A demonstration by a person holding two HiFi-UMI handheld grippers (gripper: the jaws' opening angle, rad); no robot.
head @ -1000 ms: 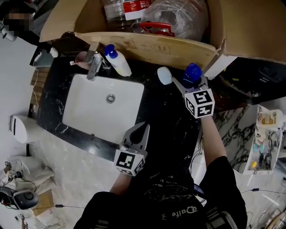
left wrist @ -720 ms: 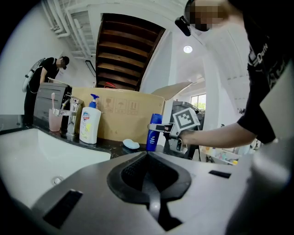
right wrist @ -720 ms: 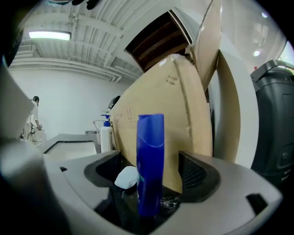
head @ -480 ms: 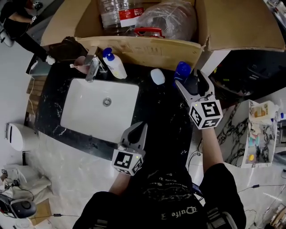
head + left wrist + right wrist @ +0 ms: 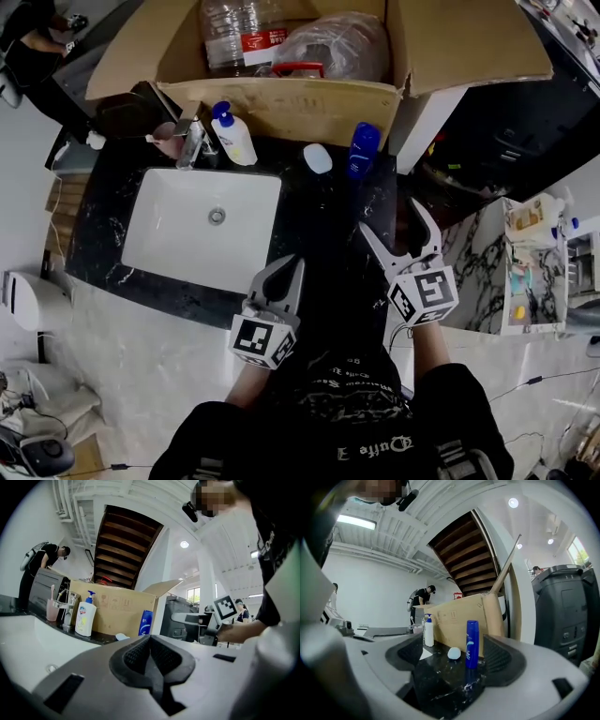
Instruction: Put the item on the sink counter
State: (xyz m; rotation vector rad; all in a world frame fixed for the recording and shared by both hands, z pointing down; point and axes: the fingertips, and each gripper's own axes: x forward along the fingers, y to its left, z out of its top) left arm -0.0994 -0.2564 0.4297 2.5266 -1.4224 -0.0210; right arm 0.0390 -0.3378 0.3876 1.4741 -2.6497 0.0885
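Note:
A blue bottle (image 5: 362,149) stands upright on the black marble sink counter (image 5: 337,234), close to the cardboard box; it also shows in the right gripper view as the blue bottle (image 5: 472,644) and in the left gripper view as the blue bottle (image 5: 146,623). My right gripper (image 5: 403,240) hangs open over the counter's right edge, well back from the bottle, with nothing between its fingers. My left gripper (image 5: 287,277) sits shut and empty near the counter's front edge, right of the white basin (image 5: 202,228).
A small pale blue-white object (image 5: 317,157) lies left of the bottle. A white pump bottle (image 5: 232,134), a tap (image 5: 192,142) and a pink cup (image 5: 167,139) stand behind the basin. An open cardboard box (image 5: 300,89) with a plastic bottle and bag runs along the back. A person (image 5: 44,557) stands far off.
My right gripper has let go of the blue bottle, opened wide and drawn back toward me. The bottle now stands alone on the counter. The left gripper has hardly moved.

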